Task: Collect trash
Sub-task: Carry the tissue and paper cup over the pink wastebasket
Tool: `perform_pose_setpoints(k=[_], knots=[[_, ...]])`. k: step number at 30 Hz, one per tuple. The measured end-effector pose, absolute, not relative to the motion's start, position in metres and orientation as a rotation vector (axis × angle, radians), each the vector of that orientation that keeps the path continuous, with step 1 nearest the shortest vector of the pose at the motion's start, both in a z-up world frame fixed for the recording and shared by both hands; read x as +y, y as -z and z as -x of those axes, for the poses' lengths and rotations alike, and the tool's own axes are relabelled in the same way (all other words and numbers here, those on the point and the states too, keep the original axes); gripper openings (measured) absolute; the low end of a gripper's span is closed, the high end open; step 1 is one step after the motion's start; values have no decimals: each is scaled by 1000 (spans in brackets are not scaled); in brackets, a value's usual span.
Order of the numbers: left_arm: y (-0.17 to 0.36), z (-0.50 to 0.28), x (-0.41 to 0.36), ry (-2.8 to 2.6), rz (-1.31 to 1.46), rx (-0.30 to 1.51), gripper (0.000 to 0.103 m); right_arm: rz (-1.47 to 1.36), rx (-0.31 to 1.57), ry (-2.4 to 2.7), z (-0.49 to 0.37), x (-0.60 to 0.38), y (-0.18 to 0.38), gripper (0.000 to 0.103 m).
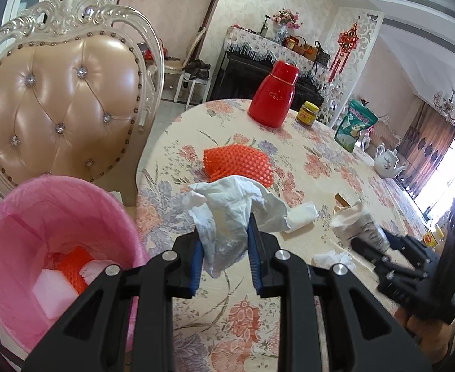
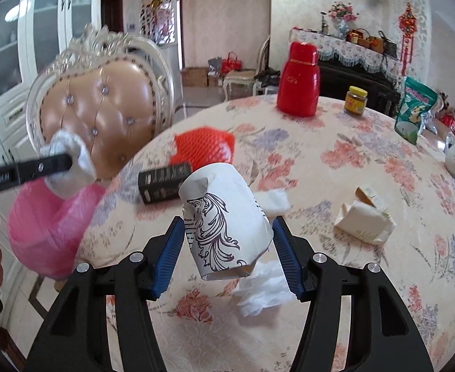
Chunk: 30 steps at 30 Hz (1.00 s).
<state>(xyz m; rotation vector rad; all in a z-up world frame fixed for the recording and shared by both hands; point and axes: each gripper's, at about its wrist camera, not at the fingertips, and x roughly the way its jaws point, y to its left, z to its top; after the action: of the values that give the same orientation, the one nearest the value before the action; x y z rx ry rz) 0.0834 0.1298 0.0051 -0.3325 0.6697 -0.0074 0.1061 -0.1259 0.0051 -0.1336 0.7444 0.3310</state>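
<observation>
The left tongs (image 1: 224, 248) pinched a crumpled tissue (image 1: 227, 204) above the desk (image 1: 304, 155), beside the pink-lined bin (image 1: 41, 217); the right tongs (image 2: 227, 248) clamped a paper cup (image 2: 224, 217). Each load was best carried fully over the bin's mouth before release.

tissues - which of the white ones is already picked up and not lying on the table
The crumpled tissue clamped in the left gripper, beside the pink bin. The flat tissue and the small wad lie on the tablecloth.

Bright window daylight — fisheye-warped, blurred edges
</observation>
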Motion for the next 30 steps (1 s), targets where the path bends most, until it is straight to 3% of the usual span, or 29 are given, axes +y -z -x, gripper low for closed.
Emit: perform_pose_setpoints(k=[13,30], knots=[[-20,-58,161,-55,340,629,25,88,690,-337,-107,-127,-32,56],[-28,-7,227,-251,305,590,25,109,695,-493,-104,-30,-32,56]])
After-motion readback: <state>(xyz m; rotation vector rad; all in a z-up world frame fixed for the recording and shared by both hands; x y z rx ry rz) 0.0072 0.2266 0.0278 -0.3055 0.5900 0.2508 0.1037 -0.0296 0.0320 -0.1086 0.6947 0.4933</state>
